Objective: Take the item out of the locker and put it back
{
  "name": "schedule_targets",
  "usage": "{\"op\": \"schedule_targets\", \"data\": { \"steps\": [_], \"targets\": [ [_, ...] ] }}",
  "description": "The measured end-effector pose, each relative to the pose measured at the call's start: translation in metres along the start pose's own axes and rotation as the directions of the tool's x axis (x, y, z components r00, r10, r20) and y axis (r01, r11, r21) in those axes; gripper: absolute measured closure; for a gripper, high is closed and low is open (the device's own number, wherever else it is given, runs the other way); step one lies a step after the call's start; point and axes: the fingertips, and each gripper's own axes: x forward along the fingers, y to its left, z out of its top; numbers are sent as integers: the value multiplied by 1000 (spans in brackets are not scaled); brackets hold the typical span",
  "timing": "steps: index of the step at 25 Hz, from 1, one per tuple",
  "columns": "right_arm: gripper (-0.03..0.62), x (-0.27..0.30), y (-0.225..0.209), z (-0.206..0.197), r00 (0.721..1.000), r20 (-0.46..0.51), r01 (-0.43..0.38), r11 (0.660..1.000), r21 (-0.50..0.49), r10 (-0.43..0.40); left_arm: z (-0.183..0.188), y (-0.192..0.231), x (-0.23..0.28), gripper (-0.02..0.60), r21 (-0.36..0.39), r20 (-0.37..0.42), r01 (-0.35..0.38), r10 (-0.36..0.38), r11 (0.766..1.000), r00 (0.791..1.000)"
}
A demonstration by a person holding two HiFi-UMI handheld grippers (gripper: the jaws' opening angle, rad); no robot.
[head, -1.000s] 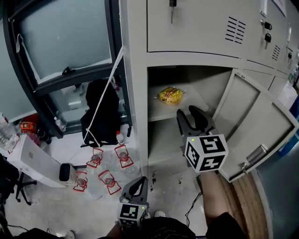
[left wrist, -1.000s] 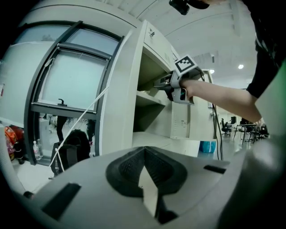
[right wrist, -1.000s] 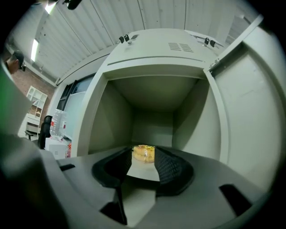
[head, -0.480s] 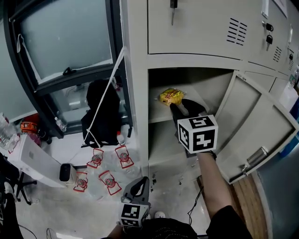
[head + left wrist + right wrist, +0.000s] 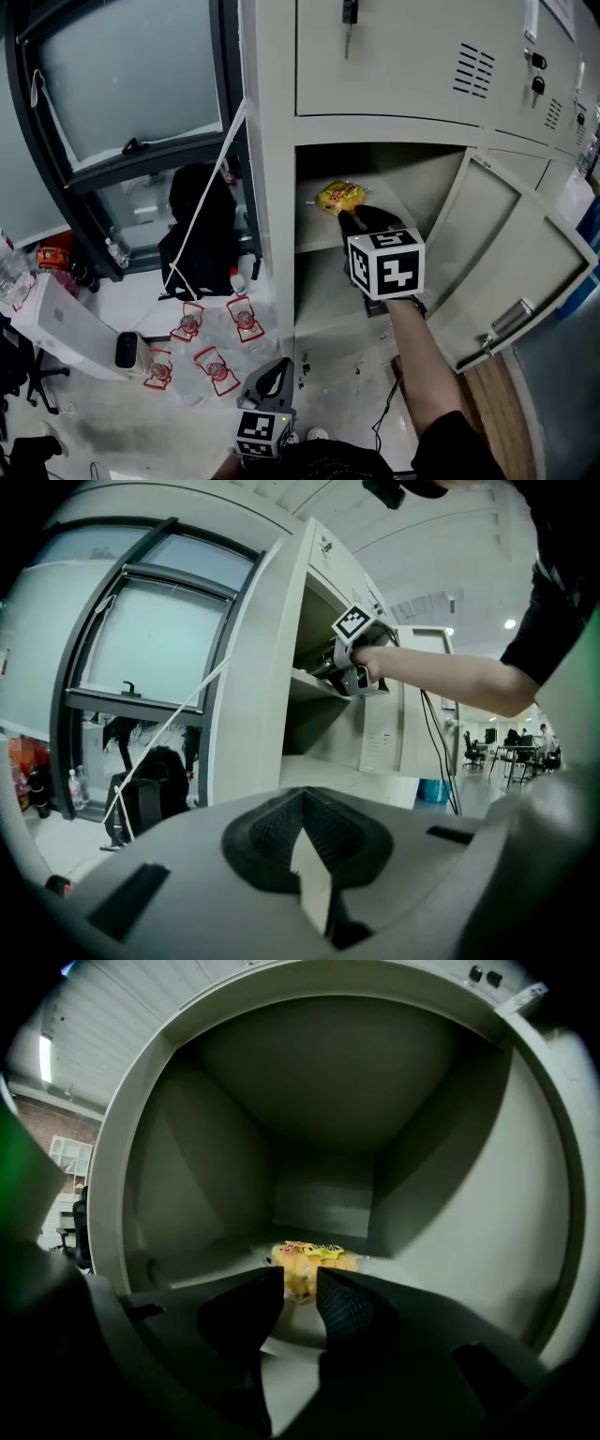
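A yellow snack packet [image 5: 339,196] lies on the upper shelf [image 5: 314,232] of the open grey locker. My right gripper [image 5: 351,218] reaches into that compartment, its tips at the packet's near end. In the right gripper view the packet [image 5: 319,1258] shows through the narrow gap of the right gripper [image 5: 300,1290]. Its jaws have just been closing; the pads do not visibly press on the packet. My left gripper [image 5: 269,382] hangs low by the floor, outside the locker, fingers together and holding nothing. From the left gripper view, the left gripper [image 5: 305,841] looks toward the locker and the right gripper [image 5: 349,653].
The locker door [image 5: 511,267] stands swung out to the right. A black bag [image 5: 195,225] hangs by the window on the left. Several water bottles [image 5: 211,352] and a white box [image 5: 66,323] lie on the floor. A cable [image 5: 382,412] runs below the locker.
My right gripper has moved forward and up into the locker until its tips reach the yellow packet, and its jaws have narrowed. The left gripper has stayed put.
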Motion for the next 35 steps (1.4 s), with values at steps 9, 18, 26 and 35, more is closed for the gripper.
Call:
{"op": "schedule_targets", "data": {
  "steps": [9,18,26,35],
  "targets": [
    [548,3,-2,0,1000,24,0,999,37,-1,0,7,-2,575,-9,-4,-9,9,1000,1000],
    [569,-6,-9,9,992,119,37,999,-6,-36,-6,9,-2,574,-12,-21,-19,19,1000,1000],
    [572,-31,-7,24,976,217,41,998,-42,-31,-7,8,1,574,-9,-17,-25,25,1000,1000],
    [574,-71,-7,26,958,283,54,997,-56,-36,-2,-4,5,574,-13,-11,3,-4,1000,1000]
  ]
}}
